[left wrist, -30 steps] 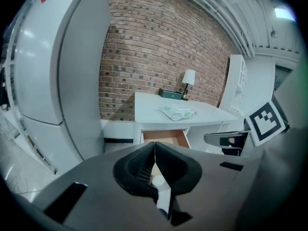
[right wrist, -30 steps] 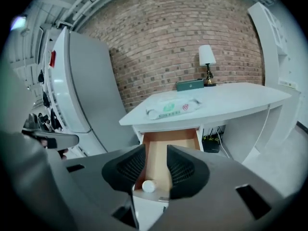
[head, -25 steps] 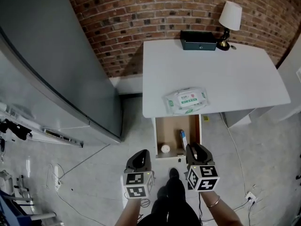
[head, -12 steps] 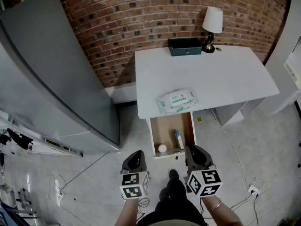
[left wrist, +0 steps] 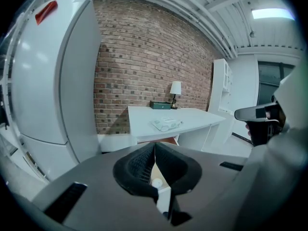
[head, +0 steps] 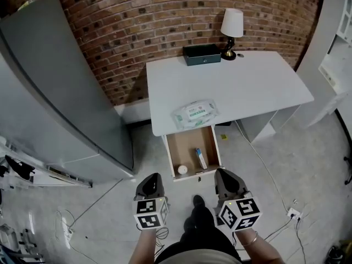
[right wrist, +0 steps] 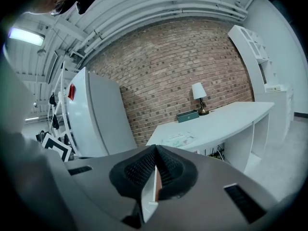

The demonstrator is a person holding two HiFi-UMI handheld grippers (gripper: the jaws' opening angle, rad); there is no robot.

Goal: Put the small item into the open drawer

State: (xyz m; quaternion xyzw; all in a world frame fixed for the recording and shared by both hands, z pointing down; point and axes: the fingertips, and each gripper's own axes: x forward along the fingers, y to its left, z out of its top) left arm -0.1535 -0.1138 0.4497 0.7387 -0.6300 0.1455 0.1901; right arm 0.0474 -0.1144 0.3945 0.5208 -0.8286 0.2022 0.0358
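Head view: left gripper (head: 150, 178) and right gripper (head: 223, 175) jaws closed, empty (drawer (head: 166, 158) rear hidden).

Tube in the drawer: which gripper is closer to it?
Right. The right gripper is just in front of the drawer, on the side with the tube; the left gripper is past its other front corner.

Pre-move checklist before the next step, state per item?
1. Drawer open: ok.
2. White round item and tube lying inside the drawer: ok.
3. Left gripper jaws together, nothing between them: ok.
4. Right gripper jaws together, nothing between them: ok.
5. Both grippers held short of the drawer front: ok.
6. Wipes pack on table, overhang at the front edge: cannot tell.
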